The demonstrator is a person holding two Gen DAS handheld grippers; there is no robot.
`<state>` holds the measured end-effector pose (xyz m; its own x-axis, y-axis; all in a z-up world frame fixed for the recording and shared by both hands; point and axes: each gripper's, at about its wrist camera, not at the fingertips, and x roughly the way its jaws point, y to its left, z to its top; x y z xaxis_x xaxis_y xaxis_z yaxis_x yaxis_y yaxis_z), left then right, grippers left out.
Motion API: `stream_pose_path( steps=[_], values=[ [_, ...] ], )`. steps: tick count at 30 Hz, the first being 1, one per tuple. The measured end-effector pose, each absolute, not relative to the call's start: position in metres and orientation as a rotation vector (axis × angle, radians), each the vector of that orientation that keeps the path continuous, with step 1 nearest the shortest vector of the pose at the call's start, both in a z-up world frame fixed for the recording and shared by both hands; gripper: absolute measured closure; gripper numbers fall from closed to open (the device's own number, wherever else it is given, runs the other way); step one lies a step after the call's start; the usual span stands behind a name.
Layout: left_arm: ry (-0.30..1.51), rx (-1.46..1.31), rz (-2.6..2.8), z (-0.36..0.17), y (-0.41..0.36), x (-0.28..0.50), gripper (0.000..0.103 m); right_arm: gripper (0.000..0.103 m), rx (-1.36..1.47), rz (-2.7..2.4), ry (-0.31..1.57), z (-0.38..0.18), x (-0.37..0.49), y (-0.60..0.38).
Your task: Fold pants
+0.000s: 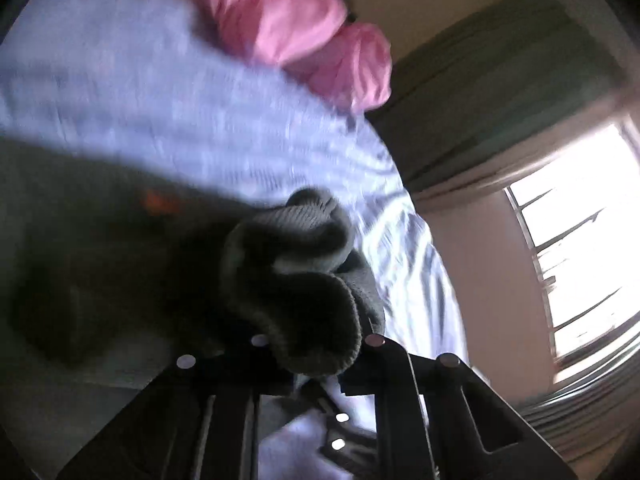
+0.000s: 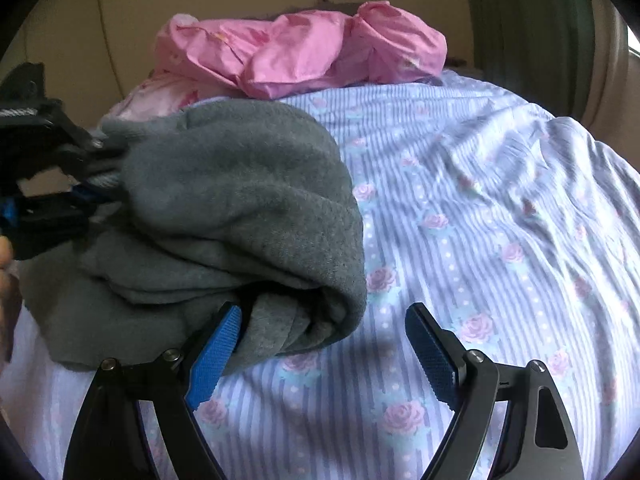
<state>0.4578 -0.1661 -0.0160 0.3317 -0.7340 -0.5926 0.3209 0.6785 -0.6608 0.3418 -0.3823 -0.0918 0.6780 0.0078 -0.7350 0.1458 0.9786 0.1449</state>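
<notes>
The grey fleece pants (image 2: 224, 216) lie bunched in a thick bundle on the bed, left of centre in the right wrist view. My right gripper (image 2: 324, 332) is open, with its left blue pad (image 2: 218, 348) against the bundle's near edge and its right pad (image 2: 430, 354) over bare sheet. My left gripper (image 2: 100, 172) comes in from the left and is shut on the pants' far-left edge. In the blurred left wrist view, a ribbed grey cuff (image 1: 296, 276) bulges out of my left gripper (image 1: 316, 354).
The bed has a lilac striped sheet with roses (image 2: 460, 240). Pink bedding (image 2: 296, 52) is piled at the far end against a beige wall. A green curtain (image 1: 500, 92) and a bright window (image 1: 580, 232) are to the right.
</notes>
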Motion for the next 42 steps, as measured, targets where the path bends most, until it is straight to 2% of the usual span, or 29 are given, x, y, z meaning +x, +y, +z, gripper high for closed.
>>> stream_pose_path(
  steps=[3, 8, 10, 14, 21, 26, 31, 33, 36, 39, 40, 41, 42],
  values=[
    [0.901, -0.305, -0.645, 0.01, -0.144, 0.443, 0.09, 0.019, 0.186, -0.14, 0.83, -0.09, 0.346, -0.379],
    [1.033, -0.335, -0.559, -0.038, -0.109, 0.444, 0.087, 0.019, 0.119, -0.192, 0.782, -0.077, 0.341, -0.365],
    [1.099, -0.423, -0.534, -0.062, -0.097, 0.449, 0.079, 0.019, 0.084, -0.212, 0.784, -0.077, 0.341, -0.361],
    [1.092, -0.436, -0.46, -0.075, -0.089, 0.449, 0.05, 0.019, 0.005, -0.26, 0.794, -0.077, 0.342, -0.349],
    [1.147, -0.389, -0.43, -0.08, -0.101, 0.455, 0.039, 0.019, 0.025, -0.211, 0.754, -0.081, 0.345, -0.354],
    [1.196, -0.367, -0.393, -0.075, -0.103, 0.461, 0.036, 0.019, 0.032, -0.194, 0.774, -0.092, 0.354, -0.355],
    [1.186, -0.228, -0.317, -0.07, -0.1, 0.46, 0.035, 0.019, 0.042, -0.199, 0.776, -0.091, 0.353, -0.354],
    [1.19, -0.247, -0.309, -0.071, -0.096, 0.461, 0.035, 0.019, 0.047, -0.198, 0.773, -0.091, 0.353, -0.354],
    [1.226, -0.274, -0.305, -0.078, -0.097, 0.465, 0.03, 0.019, 0.058, -0.199, 0.778, -0.091, 0.353, -0.354],
    [1.23, -0.326, -0.298, -0.082, -0.097, 0.469, 0.031, 0.019, 0.057, -0.204, 0.781, -0.093, 0.354, -0.355],
    [1.232, -0.353, -0.321, -0.082, -0.098, 0.47, 0.043, 0.019, 0.062, -0.205, 0.782, -0.093, 0.354, -0.355],
    [1.245, -0.406, -0.368, -0.084, -0.099, 0.472, 0.06, 0.019, 0.065, -0.206, 0.783, -0.093, 0.355, -0.355],
    [1.263, -0.451, -0.376, -0.088, -0.099, 0.473, 0.064, 0.019, 0.068, -0.207, 0.783, -0.093, 0.355, -0.356]
  ],
)
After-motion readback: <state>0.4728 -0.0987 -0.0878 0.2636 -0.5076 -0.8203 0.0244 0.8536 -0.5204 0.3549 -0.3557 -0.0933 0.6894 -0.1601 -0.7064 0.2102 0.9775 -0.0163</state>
